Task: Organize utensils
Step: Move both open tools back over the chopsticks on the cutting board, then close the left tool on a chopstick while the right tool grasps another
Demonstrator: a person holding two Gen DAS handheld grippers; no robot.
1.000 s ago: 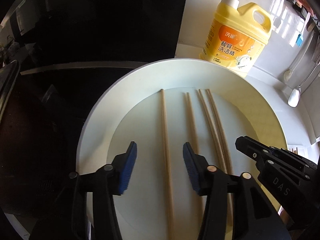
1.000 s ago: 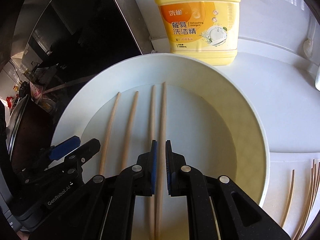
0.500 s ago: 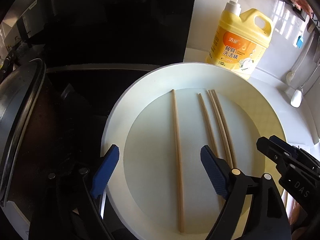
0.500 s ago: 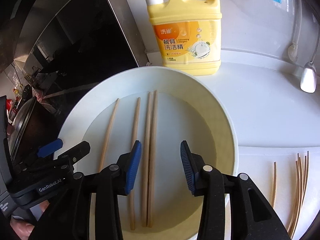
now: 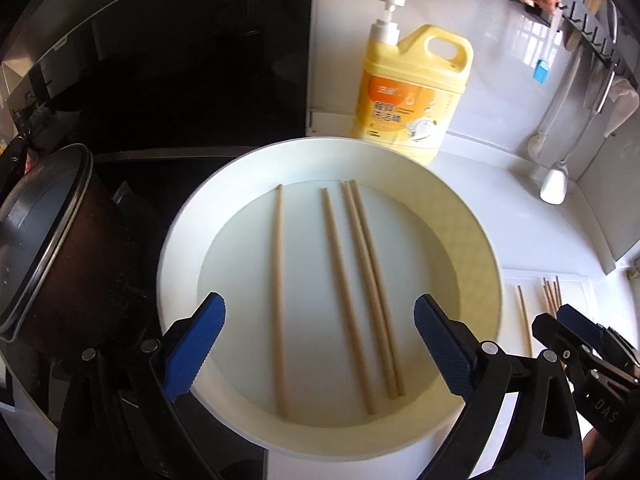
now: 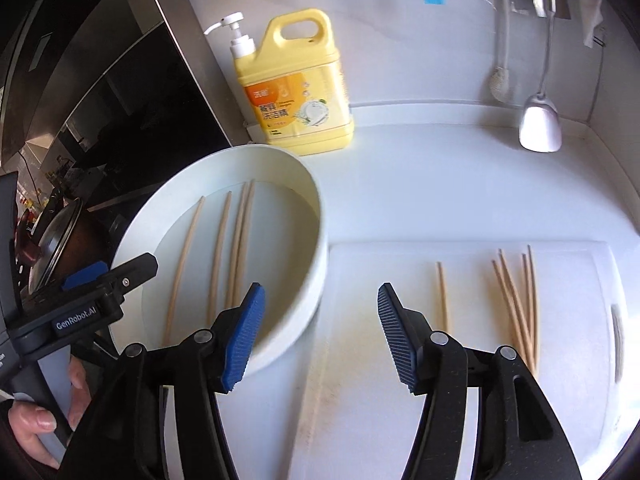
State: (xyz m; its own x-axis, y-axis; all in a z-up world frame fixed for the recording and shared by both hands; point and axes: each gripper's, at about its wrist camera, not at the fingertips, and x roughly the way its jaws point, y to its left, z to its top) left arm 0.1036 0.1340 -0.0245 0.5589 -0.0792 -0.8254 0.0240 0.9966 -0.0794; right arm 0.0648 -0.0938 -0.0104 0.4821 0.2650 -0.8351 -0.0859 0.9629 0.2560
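Chopsticks [image 5: 332,272], 4 of them, lay side by side in the white bowl [image 5: 176,240] by the counter's left edge, the 2 right ones touching. My left gripper [image 5: 320,340] hung above the bowl's near rim, jaws opening wide, pads clear of every stick. My right gripper [image 6: 320,336] hovered over the bowl's right rim and the white cutting board [image 6: 400,400], jaws opening, nothing between them. More chopsticks [image 6: 516,300] lay bunched near the board's right edge, 1 single stick [image 6: 442,296] apart to their left. Behind the bowl stood the yellow detergent jug [image 6: 296,92].
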